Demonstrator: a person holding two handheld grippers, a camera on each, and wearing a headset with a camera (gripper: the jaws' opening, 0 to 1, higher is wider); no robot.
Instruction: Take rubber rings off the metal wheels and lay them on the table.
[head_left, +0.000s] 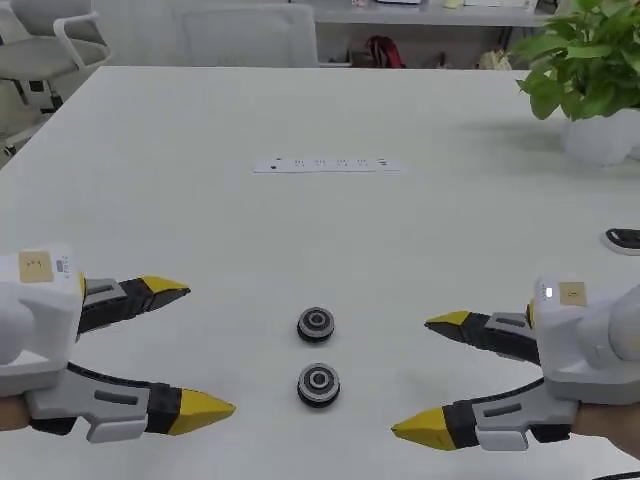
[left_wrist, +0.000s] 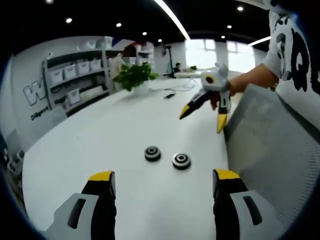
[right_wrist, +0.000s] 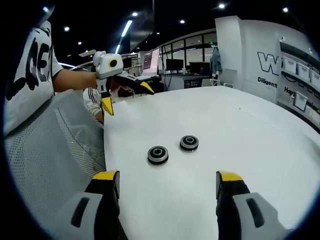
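Rings (head_left: 301, 386): on both wheels; likely soft, stretchy, snug; pinch the outer edge.
Wheels: far wheel (head_left: 316, 325), near wheel (head_left: 318, 385), flat on counter (head_left: 200, 150), between the hand-held grippers.
Left hand-held gripper (head_left: 205, 350): wide open, empty.
Right hand-held gripper (head_left: 412, 375): wide open, empty.

wall sign (right_wrist: 269, 64), large "W", perhaps "Diligent"

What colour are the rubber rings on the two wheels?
Black rings around grey metal wheels; clearest in head view.
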